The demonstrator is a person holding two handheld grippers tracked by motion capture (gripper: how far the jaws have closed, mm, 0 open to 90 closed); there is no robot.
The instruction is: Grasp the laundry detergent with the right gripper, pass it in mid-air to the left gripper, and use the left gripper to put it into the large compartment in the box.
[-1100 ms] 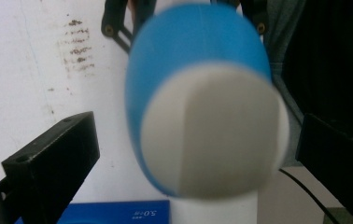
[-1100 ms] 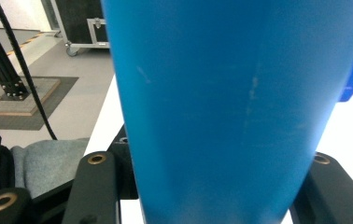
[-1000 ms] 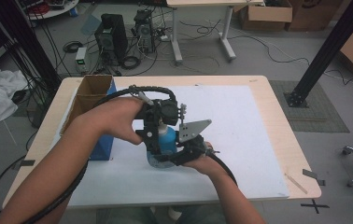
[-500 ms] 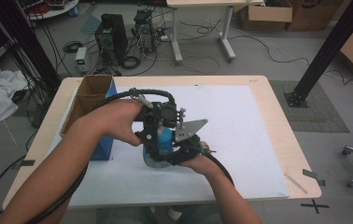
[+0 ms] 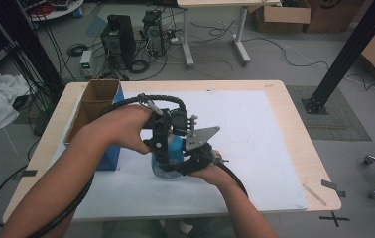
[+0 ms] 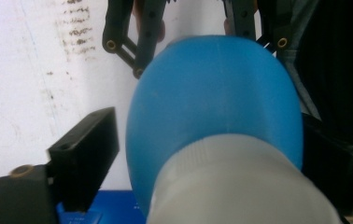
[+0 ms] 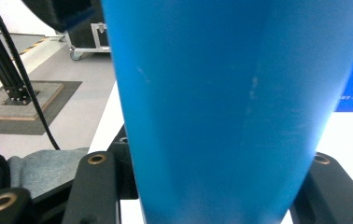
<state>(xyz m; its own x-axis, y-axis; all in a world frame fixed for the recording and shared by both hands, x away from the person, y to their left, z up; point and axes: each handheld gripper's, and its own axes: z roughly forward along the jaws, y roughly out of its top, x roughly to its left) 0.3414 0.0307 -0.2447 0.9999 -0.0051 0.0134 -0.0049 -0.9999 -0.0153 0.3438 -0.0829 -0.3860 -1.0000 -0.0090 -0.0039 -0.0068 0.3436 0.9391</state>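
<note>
A blue bottle (image 5: 176,148) with a white cap (image 6: 240,186) stands upright on the white mat (image 5: 255,139) near the table's middle. My right gripper (image 7: 209,186) is shut on the bottle's blue body (image 7: 230,93), one jaw on each side. My left gripper (image 5: 167,140) reaches down over the bottle's top from the left. In the left gripper view its jaws flank the cap and have just been closing. A gap still shows between the left jaw and the cap, so they are open. The right gripper's fingers (image 6: 139,37) show beyond the bottle's shoulder (image 6: 212,88).
An open cardboard box (image 5: 93,101) with a blue side stands at the table's left, close to my left forearm. The mat spreads bare to the right, up to the table's edge (image 5: 299,119). Computers, cables and a black post stand on the floor beyond.
Both hands and the bottle stay where they were. No clear difference shows in the high view.
</note>
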